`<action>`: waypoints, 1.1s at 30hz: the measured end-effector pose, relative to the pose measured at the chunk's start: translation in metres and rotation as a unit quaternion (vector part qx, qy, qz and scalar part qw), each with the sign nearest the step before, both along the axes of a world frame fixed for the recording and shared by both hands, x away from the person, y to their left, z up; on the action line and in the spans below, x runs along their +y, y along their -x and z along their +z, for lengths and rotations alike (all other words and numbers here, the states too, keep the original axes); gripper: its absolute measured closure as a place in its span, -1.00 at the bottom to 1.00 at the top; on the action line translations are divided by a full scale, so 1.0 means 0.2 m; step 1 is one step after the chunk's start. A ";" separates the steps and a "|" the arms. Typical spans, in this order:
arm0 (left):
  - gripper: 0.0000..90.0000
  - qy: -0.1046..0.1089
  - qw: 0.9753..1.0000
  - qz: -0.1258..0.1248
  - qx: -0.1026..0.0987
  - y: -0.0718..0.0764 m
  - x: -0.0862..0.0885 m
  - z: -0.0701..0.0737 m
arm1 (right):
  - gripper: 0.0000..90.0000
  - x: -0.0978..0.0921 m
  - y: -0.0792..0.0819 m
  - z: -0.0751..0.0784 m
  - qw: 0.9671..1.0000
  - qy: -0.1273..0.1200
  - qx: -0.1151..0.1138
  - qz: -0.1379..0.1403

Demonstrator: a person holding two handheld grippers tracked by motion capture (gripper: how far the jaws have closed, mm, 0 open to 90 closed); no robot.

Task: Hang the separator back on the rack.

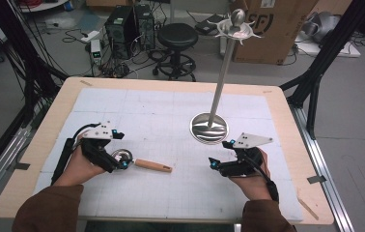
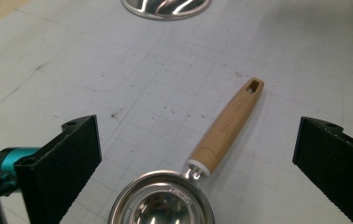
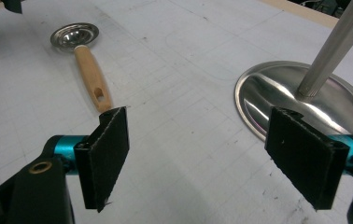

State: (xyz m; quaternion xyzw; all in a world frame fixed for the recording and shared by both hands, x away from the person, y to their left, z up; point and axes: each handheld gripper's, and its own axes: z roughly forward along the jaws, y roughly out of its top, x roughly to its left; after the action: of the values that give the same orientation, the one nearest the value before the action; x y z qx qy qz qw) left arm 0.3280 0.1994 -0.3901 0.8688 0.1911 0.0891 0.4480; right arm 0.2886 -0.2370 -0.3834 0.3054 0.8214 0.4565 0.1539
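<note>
left tool (image 2: 191,154) released, straddling steel-bowled ladle with wooden handle (image 2: 226,123) | handle axis runs straight ahead of it | right tool (image 3: 207,154) released, farther off

even indoor light, soft shadows, glare on the steel stand base (image 3: 300,105), slightly grainy, close tool jaws soft
</note>
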 end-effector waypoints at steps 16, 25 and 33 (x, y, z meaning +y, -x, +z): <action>-0.62 -0.095 0.994 -0.051 0.020 -0.06 -0.14 -0.07 | -0.53 0.02 -0.02 -0.02 1.000 0.011 0.010 0.003; -0.17 -0.174 0.981 -0.085 0.025 -0.06 -0.23 -0.09 | -0.53 0.03 -0.02 -0.03 1.000 0.016 0.015 0.007; 0.04 -0.204 0.974 -0.095 0.039 -0.08 -0.26 -0.12 | -0.51 0.03 -0.02 -0.04 1.000 0.013 0.015 0.009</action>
State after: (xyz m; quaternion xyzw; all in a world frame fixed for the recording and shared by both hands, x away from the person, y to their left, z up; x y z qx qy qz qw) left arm 0.3433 0.1466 -0.4149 0.9589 0.1032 0.0496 0.2596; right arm 0.2919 -0.2313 -0.3912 0.3031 0.8319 0.4429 0.1413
